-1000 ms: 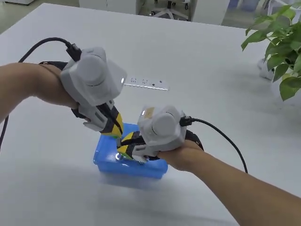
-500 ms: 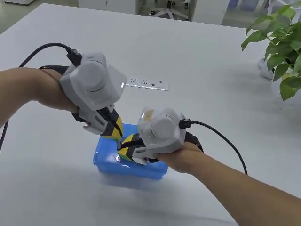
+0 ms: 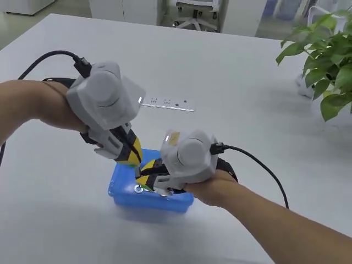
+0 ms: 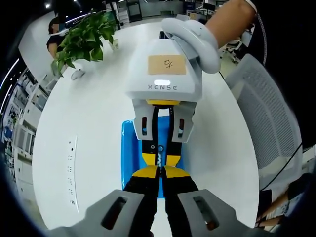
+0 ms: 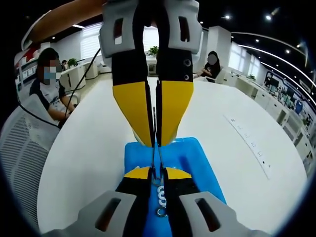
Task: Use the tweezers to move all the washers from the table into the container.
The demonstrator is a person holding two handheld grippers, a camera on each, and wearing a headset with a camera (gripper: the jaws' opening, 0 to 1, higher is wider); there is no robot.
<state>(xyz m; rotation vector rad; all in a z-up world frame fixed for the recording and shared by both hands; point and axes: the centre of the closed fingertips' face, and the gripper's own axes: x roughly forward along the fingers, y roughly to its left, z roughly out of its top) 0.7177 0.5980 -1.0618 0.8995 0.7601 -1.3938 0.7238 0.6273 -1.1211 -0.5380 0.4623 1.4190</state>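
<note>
Jaws of the right gripper (image 5: 158, 174), drawn to a slit, pinch the tweezers (image 5: 157, 157), whose long axis runs ahead into the equally narrowed left gripper (image 5: 155, 140), tip to tip above the container (image 5: 200, 163). Small rings (image 5: 161, 193) show in that slit in the right gripper view, while the head view has the gripper bodies over them; the container sits toward the worktop's (image 3: 247, 71) near edge, a power strip (image 3: 165, 103) beyond.

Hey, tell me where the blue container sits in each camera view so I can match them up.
Head view: the blue container sits low, just left of centre.
Left gripper view: blue container at centre, partly covered.
Right gripper view: blue container at lower centre.
Shared landmark: the white power strip.
</note>
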